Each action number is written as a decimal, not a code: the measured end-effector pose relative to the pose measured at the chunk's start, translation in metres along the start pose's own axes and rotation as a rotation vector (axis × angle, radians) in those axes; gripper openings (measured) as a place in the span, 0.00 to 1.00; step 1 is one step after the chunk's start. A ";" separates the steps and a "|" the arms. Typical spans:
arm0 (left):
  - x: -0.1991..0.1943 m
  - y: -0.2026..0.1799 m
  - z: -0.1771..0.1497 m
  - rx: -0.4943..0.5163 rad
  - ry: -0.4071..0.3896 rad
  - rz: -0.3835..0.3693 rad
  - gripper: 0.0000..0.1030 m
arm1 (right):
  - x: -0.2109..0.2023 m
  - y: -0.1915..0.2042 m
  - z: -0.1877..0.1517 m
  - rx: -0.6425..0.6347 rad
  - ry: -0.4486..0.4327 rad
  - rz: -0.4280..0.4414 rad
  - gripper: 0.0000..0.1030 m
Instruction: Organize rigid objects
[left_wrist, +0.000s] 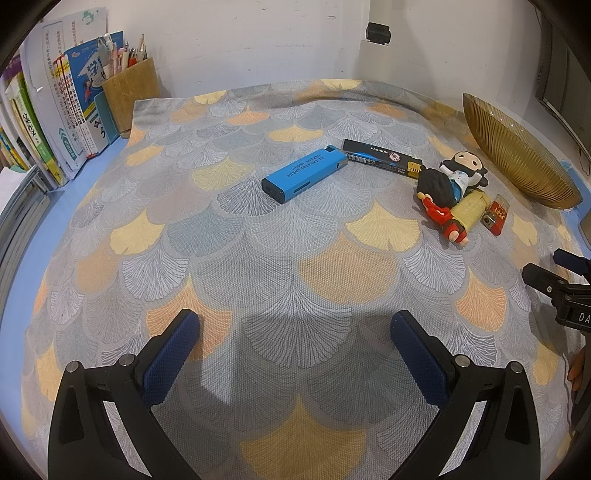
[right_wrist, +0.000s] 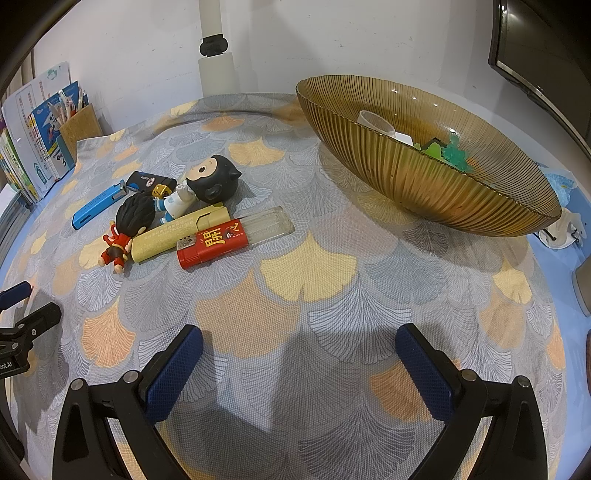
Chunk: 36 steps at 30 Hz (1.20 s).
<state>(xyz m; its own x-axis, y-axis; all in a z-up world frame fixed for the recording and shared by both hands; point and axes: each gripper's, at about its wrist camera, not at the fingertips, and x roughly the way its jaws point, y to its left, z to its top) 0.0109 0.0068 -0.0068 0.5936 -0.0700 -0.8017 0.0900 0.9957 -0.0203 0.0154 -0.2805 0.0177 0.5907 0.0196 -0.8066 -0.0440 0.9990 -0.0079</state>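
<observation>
My right gripper (right_wrist: 299, 365) hung empty over the patterned cloth (right_wrist: 314, 295), fingers spread wide, and my left gripper (left_wrist: 295, 350) was likewise spread with nothing between its pads. From the right wrist, the nearest piece of work was the red lighter (right_wrist: 212, 248) at about 11 o'clock, lying flat and touching a cream lighter (right_wrist: 177, 234) on its far side, with a clear ribbed case (right_wrist: 269, 225) just behind it. I judged the step in hand to be a first pick from this cluster for transfer to the amber ribbed bowl (right_wrist: 424, 177) at 1 o'clock, which already held a small clear cup (right_wrist: 375, 122) and green pieces (right_wrist: 448, 151). To do it well, I would have approached the red lighter across its narrow width, descended until the pads straddled both long edges, and closed squarely so that the neighbours were not dragged. The red lighter was a flat, hard slab with gold characters; it looked likely to slip if pinched at one end. Further out at 10 o'clock lay two figurines (right_wrist: 177, 206), a black lighter (right_wrist: 151, 183) and a blue lighter (right_wrist: 98, 206).
</observation>
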 end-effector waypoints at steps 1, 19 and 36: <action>0.000 0.000 0.000 0.000 0.000 0.000 1.00 | 0.000 0.000 0.000 0.000 0.000 0.000 1.00; 0.001 -0.002 0.001 -0.006 -0.001 0.009 1.00 | 0.000 0.000 0.000 0.000 0.000 -0.001 1.00; -0.001 0.004 0.000 -0.015 0.031 0.012 1.00 | -0.005 0.004 -0.002 -0.007 0.042 0.007 1.00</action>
<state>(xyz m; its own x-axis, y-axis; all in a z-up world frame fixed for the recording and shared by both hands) 0.0103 0.0109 -0.0058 0.5697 -0.0568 -0.8199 0.0711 0.9973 -0.0196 0.0104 -0.2772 0.0204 0.5557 0.0247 -0.8310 -0.0541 0.9985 -0.0065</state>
